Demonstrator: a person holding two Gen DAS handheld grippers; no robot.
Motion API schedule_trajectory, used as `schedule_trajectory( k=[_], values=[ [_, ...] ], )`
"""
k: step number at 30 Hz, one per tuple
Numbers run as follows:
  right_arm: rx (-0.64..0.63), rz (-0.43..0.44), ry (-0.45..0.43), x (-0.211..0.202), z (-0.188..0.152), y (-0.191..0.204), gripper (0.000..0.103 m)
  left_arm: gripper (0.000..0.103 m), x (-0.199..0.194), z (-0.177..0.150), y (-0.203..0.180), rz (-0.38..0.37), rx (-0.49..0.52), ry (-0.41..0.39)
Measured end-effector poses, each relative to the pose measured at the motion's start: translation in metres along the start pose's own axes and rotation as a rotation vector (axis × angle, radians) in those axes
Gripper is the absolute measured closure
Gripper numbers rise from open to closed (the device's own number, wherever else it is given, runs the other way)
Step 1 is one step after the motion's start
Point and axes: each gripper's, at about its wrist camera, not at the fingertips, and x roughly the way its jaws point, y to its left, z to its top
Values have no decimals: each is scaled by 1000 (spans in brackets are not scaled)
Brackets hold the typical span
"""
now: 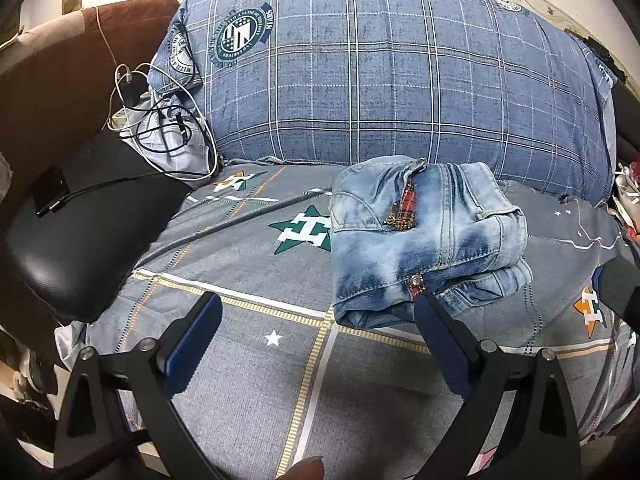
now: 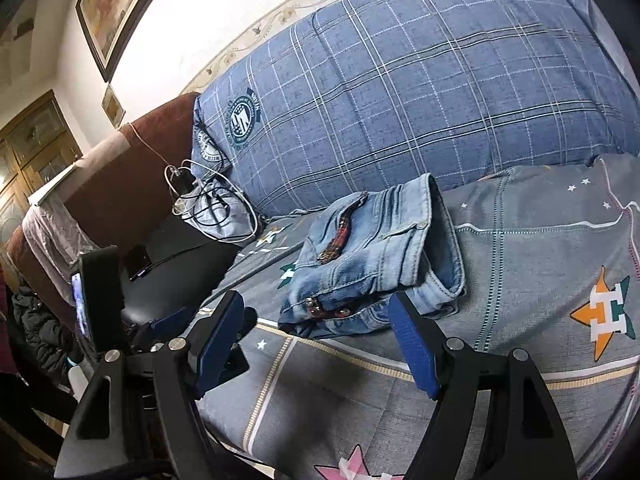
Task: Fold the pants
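Observation:
The light blue jeans [image 1: 424, 240] lie folded into a compact bundle on the grey patterned bed sheet [image 1: 248, 264], with red plaid trim showing at the fly. My left gripper [image 1: 316, 304] is open and empty just in front of the bundle, its right finger near the jeans' front edge. In the right wrist view the same folded jeans [image 2: 376, 256] lie ahead of my right gripper [image 2: 316, 304], which is open and empty, its fingers just short of the bundle's front edge. The left gripper [image 2: 172, 320] shows at the left in that view.
A large blue plaid pillow [image 1: 380, 72] lies behind the jeans. A black cushion [image 1: 80, 232] with a phone and tangled cables [image 1: 160, 120] sits at the left against a brown headboard [image 1: 52, 80]. A picture frame [image 2: 116, 4] hangs on the wall.

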Motion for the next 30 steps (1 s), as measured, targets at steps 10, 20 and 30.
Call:
schedule_trajectory(
  k=[10, 20, 30],
  values=[
    [16, 12, 8, 1, -1, -3, 27, 6, 1, 1, 5, 2, -37, -21],
    [45, 13, 16, 9, 1, -16, 27, 6, -7, -1, 29, 58, -127, 1],
    [79, 35, 18, 3, -1, -22, 27, 6, -35, -27, 32, 144, -45, 5]
  ],
)
